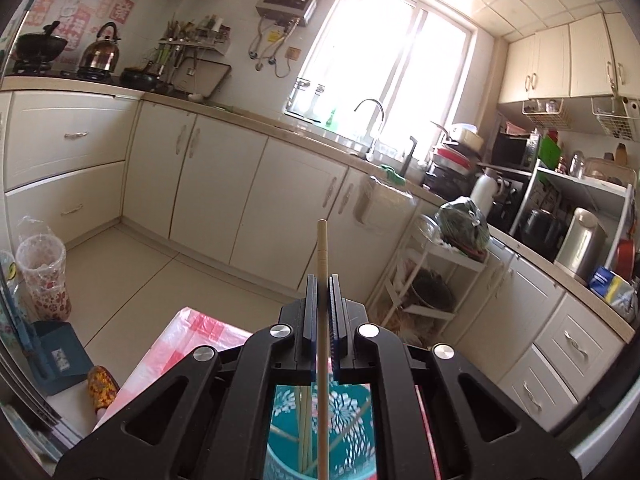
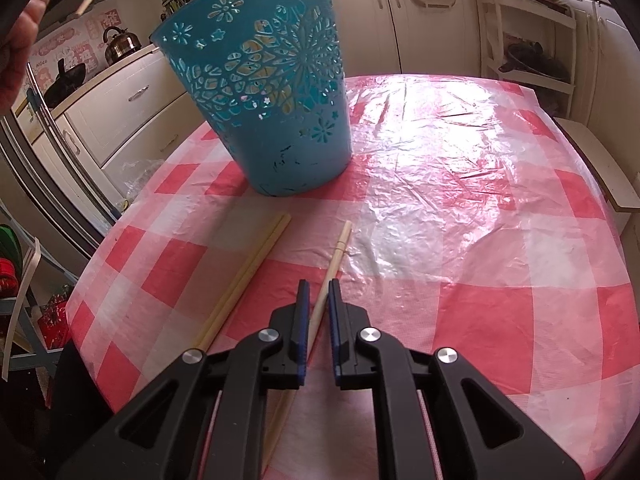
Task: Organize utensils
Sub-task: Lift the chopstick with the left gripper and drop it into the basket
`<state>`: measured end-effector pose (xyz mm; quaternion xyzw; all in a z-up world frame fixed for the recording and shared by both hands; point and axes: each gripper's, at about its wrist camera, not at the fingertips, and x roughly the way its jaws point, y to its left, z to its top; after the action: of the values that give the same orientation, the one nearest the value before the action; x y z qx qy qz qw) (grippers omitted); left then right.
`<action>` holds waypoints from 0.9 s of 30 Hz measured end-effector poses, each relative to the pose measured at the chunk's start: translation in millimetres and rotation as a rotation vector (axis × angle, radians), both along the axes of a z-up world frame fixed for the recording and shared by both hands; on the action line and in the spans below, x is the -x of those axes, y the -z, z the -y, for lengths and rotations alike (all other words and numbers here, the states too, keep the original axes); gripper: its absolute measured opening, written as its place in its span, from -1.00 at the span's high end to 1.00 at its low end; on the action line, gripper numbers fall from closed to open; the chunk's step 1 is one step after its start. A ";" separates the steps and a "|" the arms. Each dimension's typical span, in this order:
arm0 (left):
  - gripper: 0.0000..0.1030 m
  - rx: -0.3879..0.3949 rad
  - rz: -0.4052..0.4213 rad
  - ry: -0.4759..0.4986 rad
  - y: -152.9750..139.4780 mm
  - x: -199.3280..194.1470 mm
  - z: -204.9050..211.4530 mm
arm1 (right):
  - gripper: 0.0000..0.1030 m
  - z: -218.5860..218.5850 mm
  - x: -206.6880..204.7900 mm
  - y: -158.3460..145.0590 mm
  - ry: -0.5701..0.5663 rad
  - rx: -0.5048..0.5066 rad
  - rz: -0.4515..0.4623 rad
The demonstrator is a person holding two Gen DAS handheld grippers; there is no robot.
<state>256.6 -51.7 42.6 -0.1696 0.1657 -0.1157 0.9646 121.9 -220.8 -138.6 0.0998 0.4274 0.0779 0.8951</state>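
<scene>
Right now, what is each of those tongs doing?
Left tongs: shut on a chopstick.
Right tongs: shut around a chopstick on the table.

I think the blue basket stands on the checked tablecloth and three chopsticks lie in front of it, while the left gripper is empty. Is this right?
Not quite: the left gripper is shut on a chopstick, as the left wrist view shows. The rest holds: the blue basket stands on the checked tablecloth, with three chopsticks before it.

black tongs [image 1: 320, 280], blue pads, silver screws
</scene>
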 end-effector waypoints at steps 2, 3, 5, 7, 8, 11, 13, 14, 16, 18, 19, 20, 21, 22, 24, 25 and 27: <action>0.90 0.002 0.014 -0.021 4.1 -10.0 4.3 | 0.80 1.5 -0.4 0.3 0.001 -0.014 -0.002; 0.90 0.003 0.019 -0.030 7.1 -13.6 5.5 | 0.80 2.4 -0.7 0.5 0.001 -0.022 -0.004; 0.90 0.008 0.027 -0.043 14.4 -21.0 8.1 | 0.80 4.1 -0.8 0.6 0.002 -0.035 -0.006; 0.90 0.015 0.020 -0.047 24.8 -28.2 11.6 | 0.80 5.6 -1.5 0.9 0.003 -0.048 -0.009; 0.90 0.017 0.017 -0.052 30.4 -30.4 13.0 | 0.80 6.3 -1.7 1.1 0.003 -0.053 -0.010; 0.90 0.021 0.005 -0.064 46.7 -35.3 15.5 | 0.80 9.3 -1.7 1.2 0.004 -0.071 -0.013; 0.90 0.015 -0.011 -0.064 57.1 -37.2 17.6 | 0.80 10.9 -1.6 1.2 0.004 -0.081 -0.015; 0.90 0.011 -0.021 -0.062 62.8 -37.8 18.6 | 0.80 12.3 -1.3 0.9 0.003 -0.084 -0.016; 0.90 -0.004 -0.030 -0.057 70.9 -36.4 20.7 | 0.80 12.9 -1.0 0.8 0.003 -0.087 -0.017; 0.90 -0.027 -0.041 -0.046 78.5 -33.9 23.1 | 0.80 13.6 -0.8 0.6 0.002 -0.087 -0.017; 0.90 -0.043 -0.045 -0.039 81.4 -31.9 24.6 | 0.79 13.6 -0.7 0.5 0.001 -0.087 -0.016; 0.90 -0.064 -0.049 -0.032 84.4 -29.3 26.8 | 0.79 13.7 -0.6 0.5 0.001 -0.086 -0.016; 0.90 -0.085 -0.052 -0.023 87.0 -26.8 29.3 | 0.78 13.7 -0.4 0.4 0.000 -0.085 -0.016; 0.90 -0.110 -0.060 -0.011 89.1 -24.6 31.8 | 0.78 13.5 -0.3 0.3 -0.001 -0.083 -0.015; 0.88 -0.170 -0.089 0.026 93.6 -21.3 37.6 | 0.78 13.6 -1.0 0.1 -0.002 -0.079 -0.014; 0.82 -0.193 -0.102 0.038 94.4 -19.0 39.4 | 0.78 13.9 -1.3 0.1 -0.002 -0.078 -0.014; 0.56 -0.220 -0.111 0.028 92.8 -7.8 34.0 | 0.77 13.5 -1.3 0.2 -0.003 -0.076 -0.012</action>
<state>264.4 -85.8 -50.2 -0.0668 0.2328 -0.1009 0.9650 123.2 -234.3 -138.8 0.1337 0.4298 0.0946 0.8879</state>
